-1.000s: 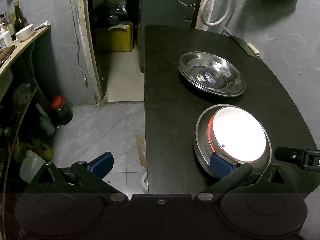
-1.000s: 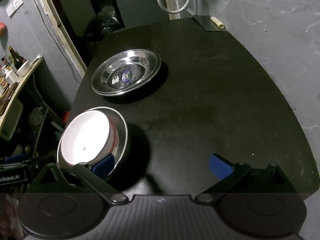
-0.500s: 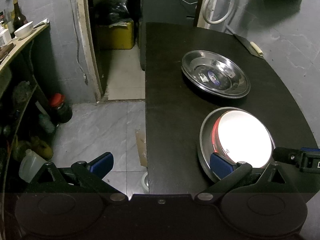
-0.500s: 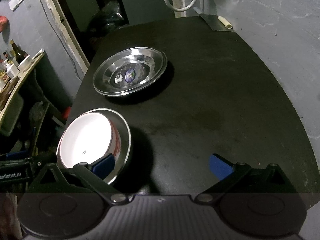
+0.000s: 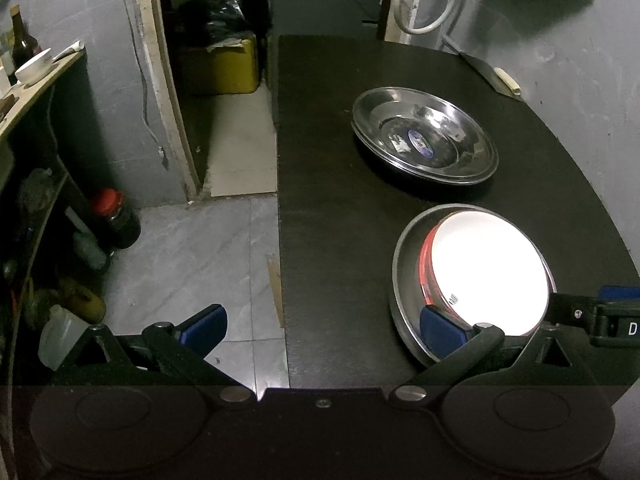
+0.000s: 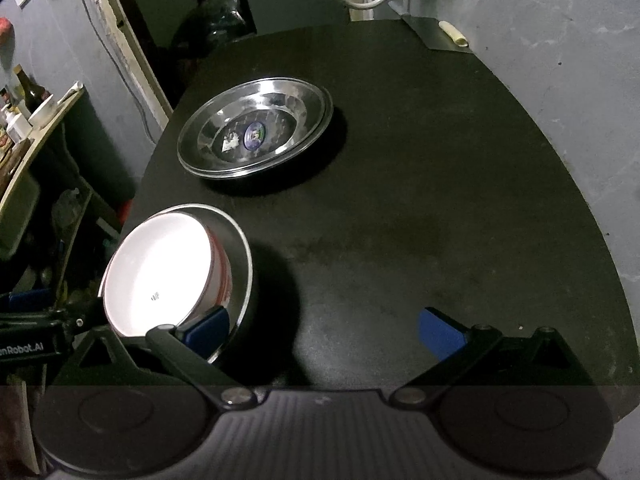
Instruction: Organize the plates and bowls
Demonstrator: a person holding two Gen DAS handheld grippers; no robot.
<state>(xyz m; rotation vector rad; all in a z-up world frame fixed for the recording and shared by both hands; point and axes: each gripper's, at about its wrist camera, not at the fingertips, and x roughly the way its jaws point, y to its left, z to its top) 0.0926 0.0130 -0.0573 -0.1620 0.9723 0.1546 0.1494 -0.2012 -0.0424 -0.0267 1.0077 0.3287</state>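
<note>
Both claws drawn back slightly from the nested pair compared with a second ago; dishes unmoved. Left claw point(image 5: 320, 330) spread wide, holding nothing, right finger pad over the near rim of the steel bowl point(image 5: 404, 280). Right claw point(image 6: 322, 330) likewise wide and empty, left pad at the same bowl's edge. White bowl point(image 5: 488, 272) with red outer band seated inside the steel bowl, near the tabletop point(image 6: 420, 208) front edge. Steel plates point(image 6: 256, 132) stacked further back, well apart. Judged: stacking apparently complete, retreat under way. White bowl overexposed, interior unreadable; plate count in stack unclear; cleaver point(image 6: 436, 34) at far corner partly obscured.
</note>
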